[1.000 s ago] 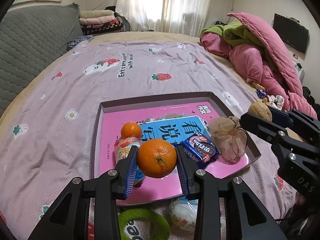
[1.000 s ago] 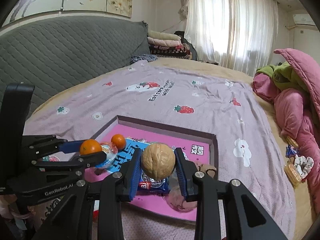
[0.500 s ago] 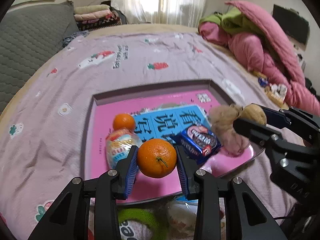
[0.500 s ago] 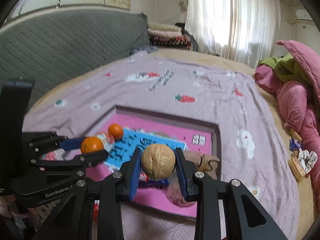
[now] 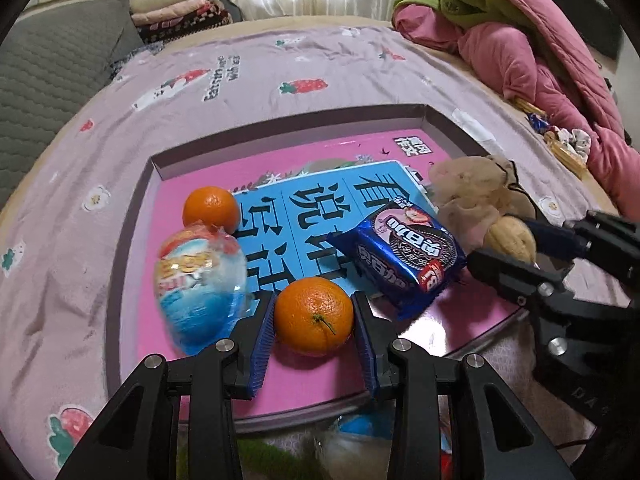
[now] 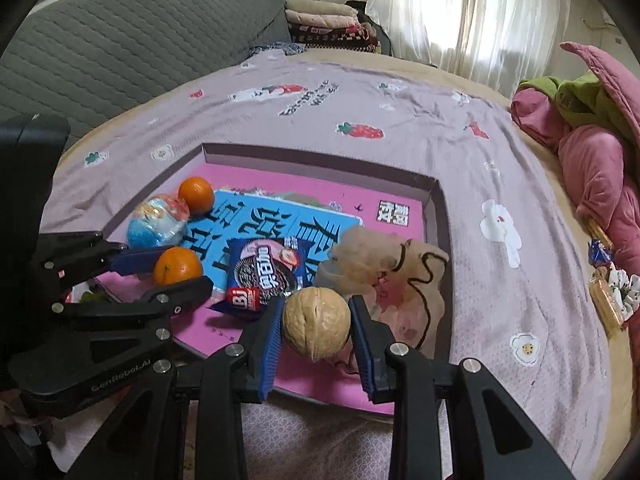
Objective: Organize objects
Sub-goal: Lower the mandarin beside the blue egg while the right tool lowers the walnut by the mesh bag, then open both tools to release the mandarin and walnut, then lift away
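Through the left wrist camera, your left claw (image 5: pixel 314 322) reaches forward and low over the near part of the pink tray (image 5: pixel 136 216) on the bed (image 5: pixel 280 64). Its blue pads (image 5: pixel 262 344) are closed against both sides of an orange (image 5: pixel 314 316), stem dimple turned toward the camera; it is round, with no long axis to speak of. Beyond it lie a second, smaller orange (image 5: pixel 211 211), a clear wrapped sweet pack (image 5: pixel 200 284) just left of the claw, a blue biscuit packet (image 5: pixel 400 254) lying slantwise, and a beige drawstring pouch (image 5: pixel 468 196) at the tray's right side. Your right claw (image 5: pixel 516 246) comes in from the right, gripping a walnut (image 5: pixel 510 240).

Through the right wrist camera, your right claw (image 6: pixel 316 330) points forward over the tray's near edge (image 6: pixel 320 396), pads shut on the walnut (image 6: pixel 316 328), its seam running roughly upright. The pouch (image 6: pixel 384 264) sits just behind it, the biscuit packet (image 6: pixel 268 274) to the left. Your left claw (image 6: pixel 176 266) enters from the left, level, clamping its orange (image 6: pixel 178 266).
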A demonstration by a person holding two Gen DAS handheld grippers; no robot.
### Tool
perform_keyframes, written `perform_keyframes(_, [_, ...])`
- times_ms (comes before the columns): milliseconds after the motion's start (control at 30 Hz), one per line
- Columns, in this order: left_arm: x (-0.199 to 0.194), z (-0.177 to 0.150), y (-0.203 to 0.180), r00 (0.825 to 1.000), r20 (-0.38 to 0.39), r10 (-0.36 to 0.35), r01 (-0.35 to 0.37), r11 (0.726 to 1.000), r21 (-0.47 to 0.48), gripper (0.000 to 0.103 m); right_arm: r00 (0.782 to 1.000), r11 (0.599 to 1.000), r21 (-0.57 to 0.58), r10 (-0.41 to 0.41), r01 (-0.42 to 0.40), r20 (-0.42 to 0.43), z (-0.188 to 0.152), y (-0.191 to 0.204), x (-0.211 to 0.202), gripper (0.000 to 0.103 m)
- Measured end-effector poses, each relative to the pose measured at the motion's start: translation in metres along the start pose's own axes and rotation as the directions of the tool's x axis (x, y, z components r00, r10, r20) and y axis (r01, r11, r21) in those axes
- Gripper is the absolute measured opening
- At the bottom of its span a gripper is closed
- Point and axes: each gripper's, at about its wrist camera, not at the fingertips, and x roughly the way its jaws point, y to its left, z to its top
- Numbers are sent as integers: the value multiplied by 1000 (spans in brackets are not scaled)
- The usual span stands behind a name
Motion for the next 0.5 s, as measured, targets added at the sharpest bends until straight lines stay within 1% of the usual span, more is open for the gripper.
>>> perform_keyframes(67, [1,0,-1,1000,6,10,-10,1000,7,38,1000,1000,8,2,-2,-10,-1,0,7,33])
perform_keyframes(167, [3,1,0,1000,11,6,-6,1000,6,39,1000,1000,-1,-7,7,-29,-3,1,13,33])
perform_keyframes(367, [2,1,1,1000,9,10,-10,1000,11,40,999,1000,18,3,-3,-35,-3,-2,13,33])
perform_keyframes(433, [0,0,2,1000,11,23,-23,1000,14,40,999,1000,16,6,-5,-34,-3,-1,12,33])
perform_keyframes(467, [-1,0,2,1000,13,25,-26,1000,16,41,999,1000,14,9,-8,-36,-2,-1,11,34])
perform_keyframes(500, [-2,0,2,1000,14,25,-26,1000,19,45,999,1000,14,12,-11,-34,-2,-1,10,34])
